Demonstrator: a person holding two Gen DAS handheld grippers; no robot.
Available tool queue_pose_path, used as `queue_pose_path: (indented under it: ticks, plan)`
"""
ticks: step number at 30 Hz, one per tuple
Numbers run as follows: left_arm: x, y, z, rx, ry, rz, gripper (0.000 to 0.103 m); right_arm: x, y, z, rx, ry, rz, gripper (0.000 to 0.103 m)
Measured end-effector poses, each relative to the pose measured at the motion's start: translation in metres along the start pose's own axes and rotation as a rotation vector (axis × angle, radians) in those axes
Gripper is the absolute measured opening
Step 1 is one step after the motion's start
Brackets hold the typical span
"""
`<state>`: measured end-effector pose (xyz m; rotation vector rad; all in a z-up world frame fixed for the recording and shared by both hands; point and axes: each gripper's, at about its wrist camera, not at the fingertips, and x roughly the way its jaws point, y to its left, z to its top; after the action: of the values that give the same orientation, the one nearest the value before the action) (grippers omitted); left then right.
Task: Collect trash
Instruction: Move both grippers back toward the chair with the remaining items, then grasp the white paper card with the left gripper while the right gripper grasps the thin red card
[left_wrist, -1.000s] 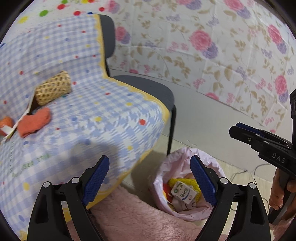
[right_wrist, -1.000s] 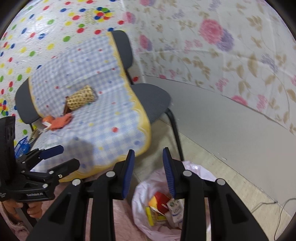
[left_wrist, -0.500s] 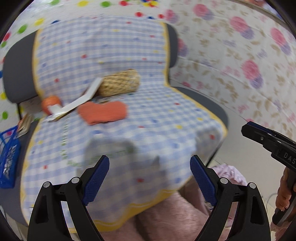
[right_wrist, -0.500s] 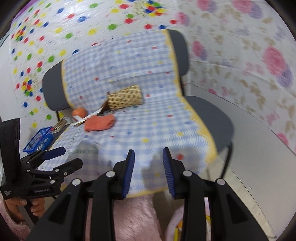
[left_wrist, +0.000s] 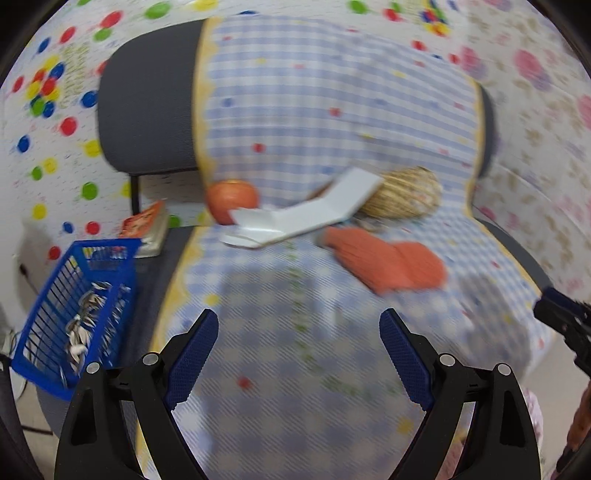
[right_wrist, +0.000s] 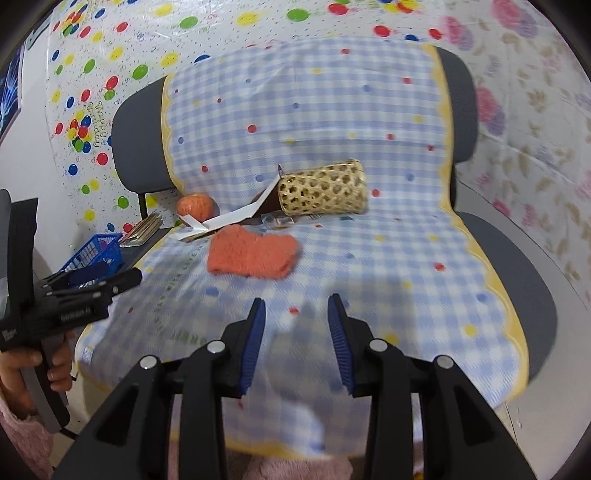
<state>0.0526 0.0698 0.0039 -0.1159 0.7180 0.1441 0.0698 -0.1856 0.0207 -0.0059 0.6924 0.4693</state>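
Home room: cloth-draped chair (right_wrist: 509, 280), patterned wall coverings (right_wrist: 535, 122)

Grey chair (right_wrist: 140, 122) centre, blue-check cloth (right_wrist: 332, 110) draped over it; polka-dot wall (right_wrist: 110, 48) 10 o'clock, floral wall (right_wrist: 535, 110) 2 o'clock.

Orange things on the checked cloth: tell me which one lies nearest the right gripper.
The flat fuzzy orange cloth. It lies spread in front of the folded white cardboard, closer to the right gripper than the round orange fruit at the cloth's far left edge.
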Motion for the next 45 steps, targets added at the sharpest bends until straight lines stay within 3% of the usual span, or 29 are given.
queue_pose_path:
  ticks: [7,10,13,21,24,25,29,31,34,37,45]
  plan:
    - [0.047,0.022,0.039,-0.108,0.022,0.047,0.086,0.044,0.002,0.04,-0.027,-0.014,-0.004,0.033]
    - [0.069,0.027,0.053,-0.138,0.033,0.059,0.075,0.065,-0.001,0.059,-0.027,-0.015,-0.002,0.023]
    - [0.093,0.031,0.066,-0.17,0.057,0.059,0.072,0.08,-0.004,0.072,-0.013,-0.019,0.016,0.023]
    - [0.148,0.034,0.097,-0.243,0.14,0.098,0.07,0.099,-0.009,0.08,-0.004,-0.015,0.03,0.023]
    - [0.162,0.041,0.1,-0.295,0.191,0.097,0.059,0.104,-0.011,0.079,0.003,0.0,0.029,0.023]
    - [0.165,0.043,0.1,-0.304,0.209,0.098,0.051,0.105,-0.012,0.08,0.005,0.004,0.03,0.023]
    - [0.157,0.048,0.09,-0.306,0.214,0.05,0.01,0.111,-0.008,0.083,0.006,0.011,0.058,0.023]
    - [0.142,0.048,0.083,-0.285,0.176,0.017,0.002,0.117,-0.003,0.085,0.004,0.018,0.077,0.024]
    - [0.112,0.043,0.076,-0.221,0.093,-0.005,0.002,0.131,0.004,0.09,0.012,0.025,0.101,0.034]
    - [0.087,0.041,0.069,-0.194,0.042,-0.032,0.002,0.147,0.006,0.095,0.04,0.055,0.122,0.035]
    - [0.076,0.051,0.061,-0.175,0.028,0.001,0.002,0.201,0.01,0.094,0.215,0.177,0.181,0.035]
